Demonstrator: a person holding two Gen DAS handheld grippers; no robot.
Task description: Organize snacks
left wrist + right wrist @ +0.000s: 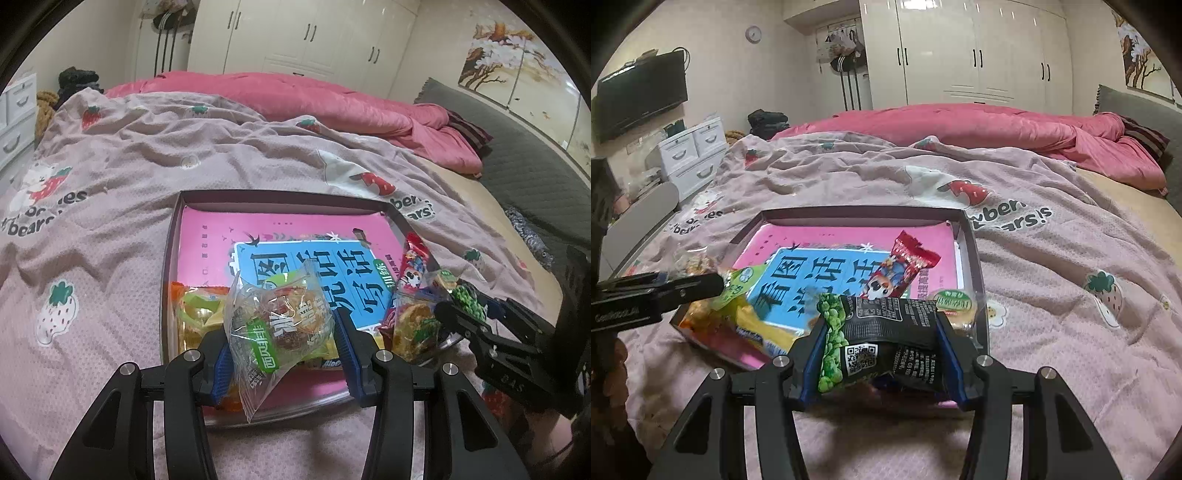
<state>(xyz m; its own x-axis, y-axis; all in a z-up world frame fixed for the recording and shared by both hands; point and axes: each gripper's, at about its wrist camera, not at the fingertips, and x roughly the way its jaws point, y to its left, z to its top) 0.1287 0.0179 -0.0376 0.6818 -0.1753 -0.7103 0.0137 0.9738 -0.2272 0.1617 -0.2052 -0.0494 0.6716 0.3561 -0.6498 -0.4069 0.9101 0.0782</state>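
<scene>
Snacks sit in a shallow dark-rimmed box (173, 236) on the bed: left claw (282, 339) clenches a clear pastry packet (280, 317) above it, right claw (882, 343) clenches a black-and-green pea bag (882, 325) at its near edge

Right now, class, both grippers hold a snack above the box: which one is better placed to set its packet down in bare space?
Left, probably. The left gripper holds its clear pastry packet beside the bare pink book cover. The right gripper holds its black pea packet over the crowded corner by the red packet.
</scene>
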